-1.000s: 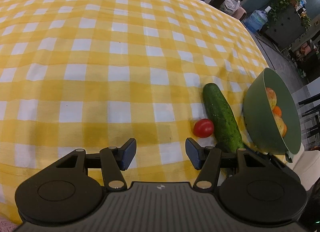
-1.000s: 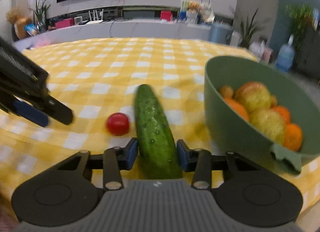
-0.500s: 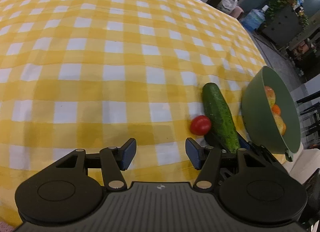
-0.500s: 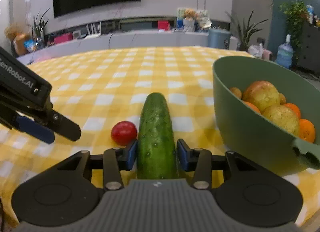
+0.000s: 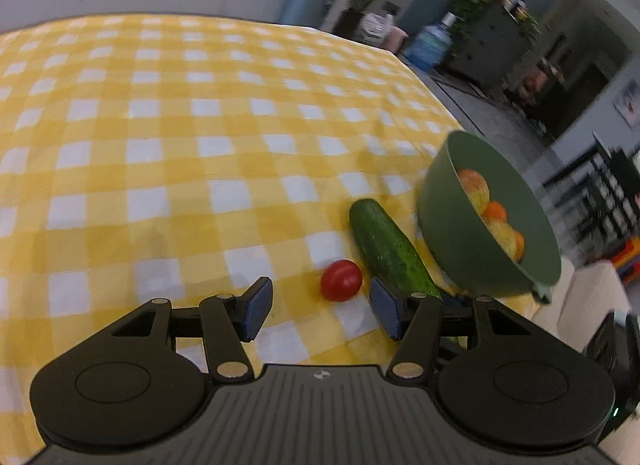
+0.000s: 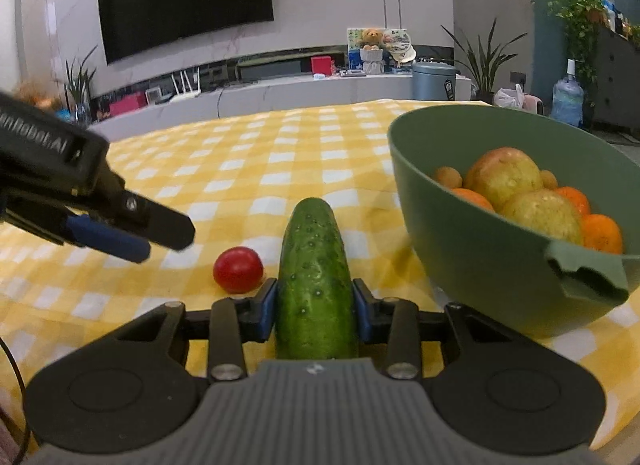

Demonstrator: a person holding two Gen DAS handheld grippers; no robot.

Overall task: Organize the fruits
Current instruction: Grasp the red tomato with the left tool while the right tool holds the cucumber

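Gripping the near end of the cucumber [image 6: 314, 277], the right gripper [image 6: 315, 311] has its blue fingers [image 6: 267, 307] pressed against both sides after just closing further. The cucumber lies on the yellow checked table [image 6: 256, 169], pointing away, with a small red tomato [image 6: 238, 269] just left of it and the green bowl [image 6: 472, 249] of oranges and apples close on its right. The left gripper [image 5: 320, 311] hovers with fingers spread and nothing between them, near the tomato.
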